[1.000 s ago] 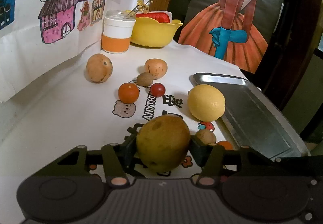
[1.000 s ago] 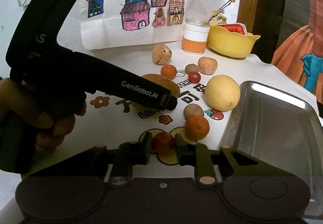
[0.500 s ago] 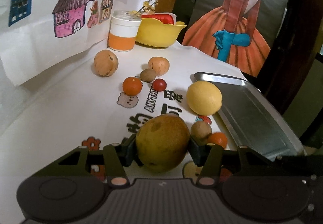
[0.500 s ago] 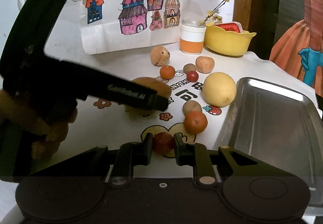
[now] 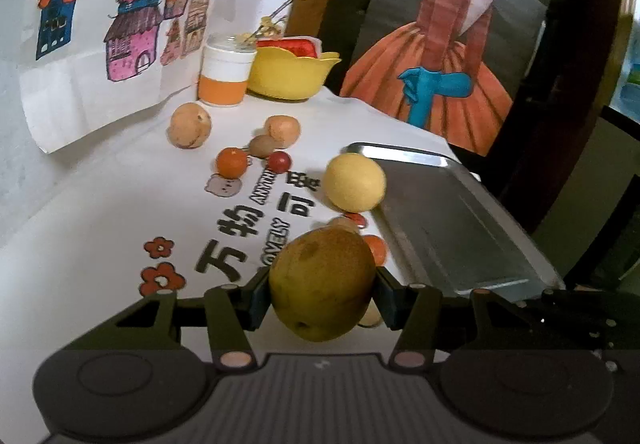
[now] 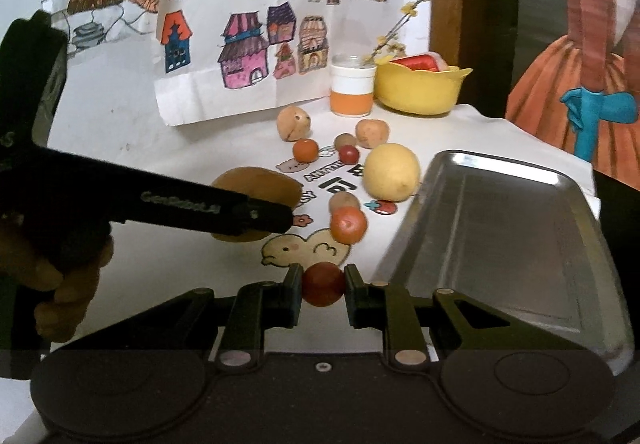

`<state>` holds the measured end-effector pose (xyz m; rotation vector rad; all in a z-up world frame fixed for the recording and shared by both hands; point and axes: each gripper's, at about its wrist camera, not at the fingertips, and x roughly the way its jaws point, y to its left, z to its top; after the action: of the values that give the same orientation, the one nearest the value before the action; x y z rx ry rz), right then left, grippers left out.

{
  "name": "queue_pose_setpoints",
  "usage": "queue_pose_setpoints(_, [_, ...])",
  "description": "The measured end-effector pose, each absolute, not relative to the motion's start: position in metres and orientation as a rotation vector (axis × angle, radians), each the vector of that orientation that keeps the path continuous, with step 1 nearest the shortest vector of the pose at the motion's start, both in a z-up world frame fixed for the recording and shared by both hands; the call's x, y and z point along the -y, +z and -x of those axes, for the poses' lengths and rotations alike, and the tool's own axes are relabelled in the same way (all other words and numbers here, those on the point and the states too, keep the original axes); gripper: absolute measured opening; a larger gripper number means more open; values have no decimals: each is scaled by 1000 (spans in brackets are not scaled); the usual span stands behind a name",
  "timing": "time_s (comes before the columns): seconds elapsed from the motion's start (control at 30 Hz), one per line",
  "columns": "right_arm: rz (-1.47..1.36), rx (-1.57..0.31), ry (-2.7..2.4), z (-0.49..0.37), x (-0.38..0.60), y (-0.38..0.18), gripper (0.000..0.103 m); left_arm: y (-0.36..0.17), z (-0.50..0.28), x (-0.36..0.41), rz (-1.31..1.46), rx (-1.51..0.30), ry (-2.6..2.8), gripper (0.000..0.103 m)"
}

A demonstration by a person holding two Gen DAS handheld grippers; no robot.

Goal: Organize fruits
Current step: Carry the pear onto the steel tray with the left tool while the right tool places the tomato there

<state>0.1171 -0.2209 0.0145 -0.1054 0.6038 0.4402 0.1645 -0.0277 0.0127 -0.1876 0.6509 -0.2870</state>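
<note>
Right wrist view: right gripper (image 6: pixel 323 286) is clamped on a small red tomato (image 6: pixel 323 284), just beside the empty metal tray (image 6: pixel 516 228). Left gripper (image 5: pixel 322 294), marked "GenRobot.AI", pinches a brownish pear (image 5: pixel 322 282) above the worktop (image 5: pixel 100 228). Cloth print reads "LOVELY" and "ANYTHING"-ish, partly hidden. Farther back sit a lemon (image 6: pixel 392 172) and yellow bowl (image 6: pixel 420 90).

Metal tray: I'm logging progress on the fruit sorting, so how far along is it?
Nothing is sorted yet: the metal tray holds no fruit. In hand: the left gripper grips a brownish-yellow pear, the right gripper a small red fruit. Left on the tablecloth: the yellow lemon-like fruit, the orange and several smaller fruits behind.
</note>
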Motion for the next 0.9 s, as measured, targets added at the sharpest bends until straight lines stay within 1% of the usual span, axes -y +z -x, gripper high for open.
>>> queue_pose_setpoints(0.47, [31, -571, 354, -112, 279, 31, 23, 43, -164, 74, 126, -601, -329, 57])
queue_pose_setpoints(0.7, [23, -525, 313, -134, 314, 53, 23, 56, -184, 95, 119, -564, -368, 57])
queue_pose_setpoints(0.9, [41, -503, 297, -170, 331, 68, 23, 63, -213, 110, 106, -531, -384, 57])
